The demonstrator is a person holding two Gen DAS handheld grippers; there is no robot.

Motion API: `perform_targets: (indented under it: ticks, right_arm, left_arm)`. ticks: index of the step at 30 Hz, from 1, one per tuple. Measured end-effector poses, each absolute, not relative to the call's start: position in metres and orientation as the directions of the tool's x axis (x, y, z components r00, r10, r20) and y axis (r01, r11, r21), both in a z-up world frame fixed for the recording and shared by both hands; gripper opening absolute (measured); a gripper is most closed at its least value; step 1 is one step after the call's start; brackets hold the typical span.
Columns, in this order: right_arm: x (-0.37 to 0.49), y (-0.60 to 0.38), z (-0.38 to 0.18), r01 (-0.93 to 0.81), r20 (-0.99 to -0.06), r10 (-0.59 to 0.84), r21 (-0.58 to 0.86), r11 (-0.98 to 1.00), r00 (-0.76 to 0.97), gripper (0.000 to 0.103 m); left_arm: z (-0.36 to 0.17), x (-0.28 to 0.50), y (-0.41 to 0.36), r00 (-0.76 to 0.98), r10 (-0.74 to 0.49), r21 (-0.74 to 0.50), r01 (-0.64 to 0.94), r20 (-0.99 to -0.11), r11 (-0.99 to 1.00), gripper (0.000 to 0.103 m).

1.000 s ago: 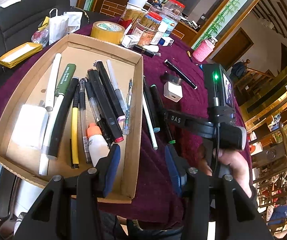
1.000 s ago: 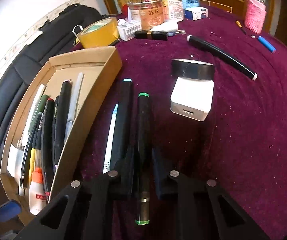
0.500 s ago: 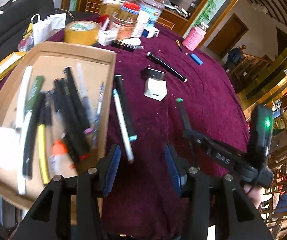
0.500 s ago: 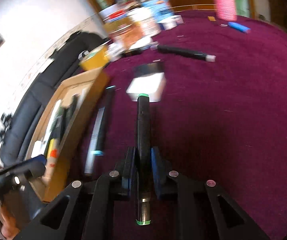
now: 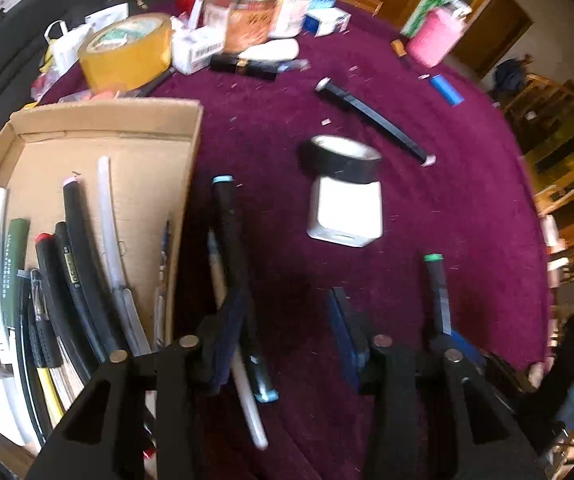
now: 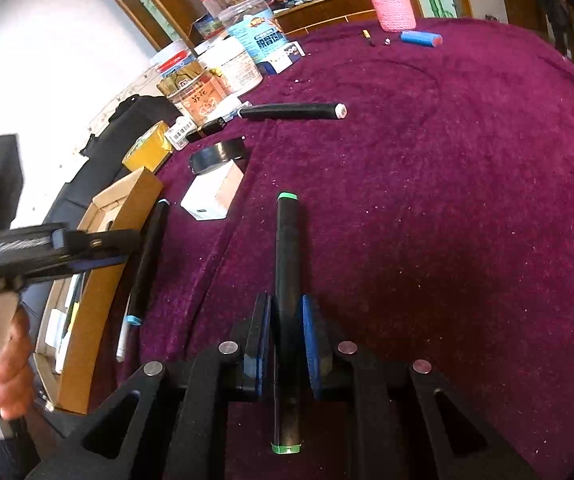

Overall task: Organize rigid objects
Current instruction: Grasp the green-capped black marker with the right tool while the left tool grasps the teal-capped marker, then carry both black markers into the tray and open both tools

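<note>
My right gripper (image 6: 285, 338) clamps the green-tipped marker (image 6: 287, 264); my left gripper (image 5: 287, 332), jaws closing, straddles the blue-tipped marker (image 5: 233, 264) beside the cardboard tray (image 5: 189, 168).

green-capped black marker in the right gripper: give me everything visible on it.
The marker is a slim black barrel, plastic by the look, with a green band at each end. The right gripper is shut on it, blue pads pressing either side near mid-length. It points forward along the fingers over the maroon tablecloth, seemingly lifted clear of it. From the left wrist view its far end shows.
</note>
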State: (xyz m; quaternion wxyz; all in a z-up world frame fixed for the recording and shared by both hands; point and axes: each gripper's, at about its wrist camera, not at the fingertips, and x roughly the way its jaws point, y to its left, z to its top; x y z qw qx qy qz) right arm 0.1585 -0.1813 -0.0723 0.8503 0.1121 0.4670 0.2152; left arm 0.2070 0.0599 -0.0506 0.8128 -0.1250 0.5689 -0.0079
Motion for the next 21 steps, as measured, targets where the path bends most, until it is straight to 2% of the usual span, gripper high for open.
perform_targets:
  ticks: [9,10,13,21]
  right_arm:
    - [0.160,-0.177,-0.073,-0.265,-0.748,0.462,0.379,0.887,0.476,0.017]
    - [0.160,-0.177,-0.074,-0.265,-0.748,0.461,0.378,0.887,0.477,0.017]
    - [0.160,-0.178,-0.074,-0.265,-0.749,0.460,0.376,0.888,0.478,0.017]
    - [0.161,-0.178,-0.074,-0.267,-0.748,0.459,0.375,0.888,0.479,0.017]
  left_arm:
    - [-0.060,0.209,0.056,0.331,-0.073,-0.128,-0.149,-0.941,0.980,0.037]
    - [-0.061,0.208,0.054,0.328,-0.072,-0.127,-0.147,-0.942,0.981,0.036]
    - [-0.067,0.211,0.047,0.321,-0.012,-0.060,-0.142,-0.947,0.988,0.018]
    - [-0.068,0.213,0.047,0.338,0.022,-0.030,-0.148,-0.941,0.989,0.016]
